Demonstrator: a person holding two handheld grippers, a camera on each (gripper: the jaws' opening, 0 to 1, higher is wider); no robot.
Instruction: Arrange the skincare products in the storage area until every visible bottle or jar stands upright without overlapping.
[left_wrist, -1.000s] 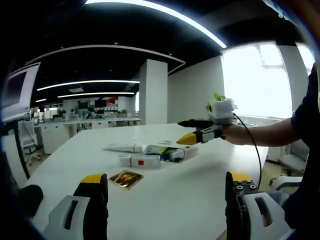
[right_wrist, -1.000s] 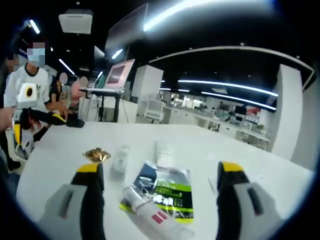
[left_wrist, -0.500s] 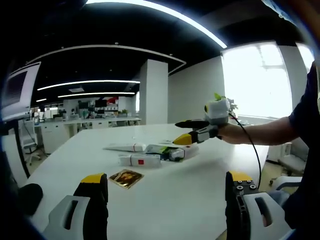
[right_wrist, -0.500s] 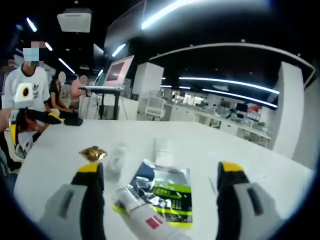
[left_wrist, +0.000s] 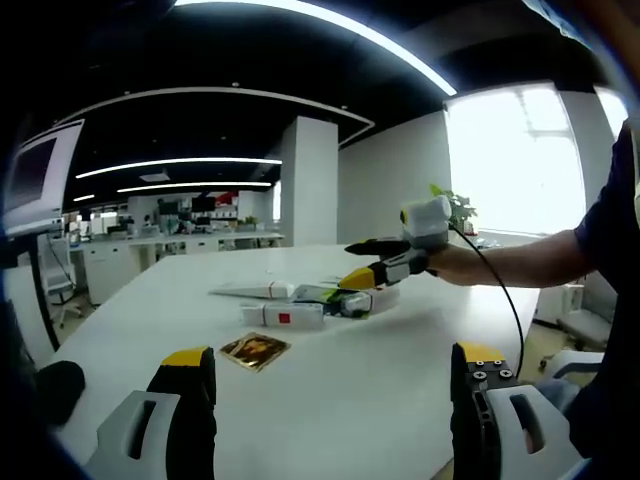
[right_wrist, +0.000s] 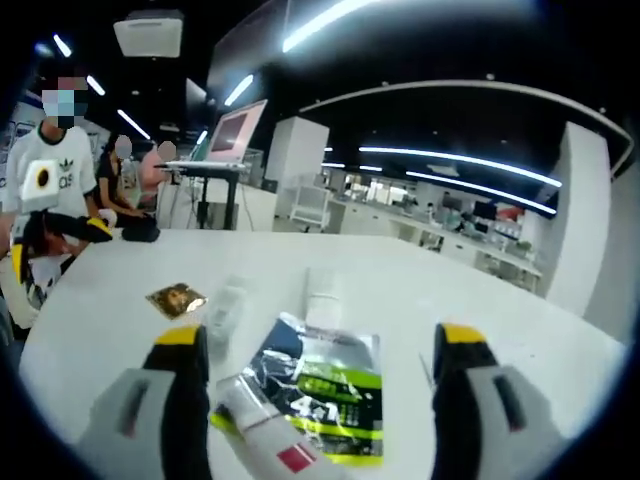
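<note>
While both pairs of jaws stand wide apart with nothing between them, the big white table (left_wrist: 340, 390) spreads smooth and matte under everything, its near edge curving below the left gripper (left_wrist: 330, 365) and much bare top lying open on that side.

From the left gripper view, the right gripper (left_wrist: 372, 262) reaches in from the right on a person's forearm, its yellow-tipped black jaws parted just above the cluster of products at mid-table; whether they touch anything cannot be told.

From the right gripper view, the right gripper (right_wrist: 318, 345) hovers with its own jaws on either side of a flat, glossy sachet (right_wrist: 318, 385), dark with a bright green panel, lying on the table. A white tube (right_wrist: 262, 432) with a red mark lies on its side, overlapping the sachet's near left corner. Beyond the sachet lies a second pale flat tube (right_wrist: 322, 290), and to the left a clear, blurred bottle (right_wrist: 225, 305) lies down too. A small square gold-brown packet (right_wrist: 176, 298) rests well apart to the left, with open tabletop around it.

Nothing in the cluster stands upright.
</note>
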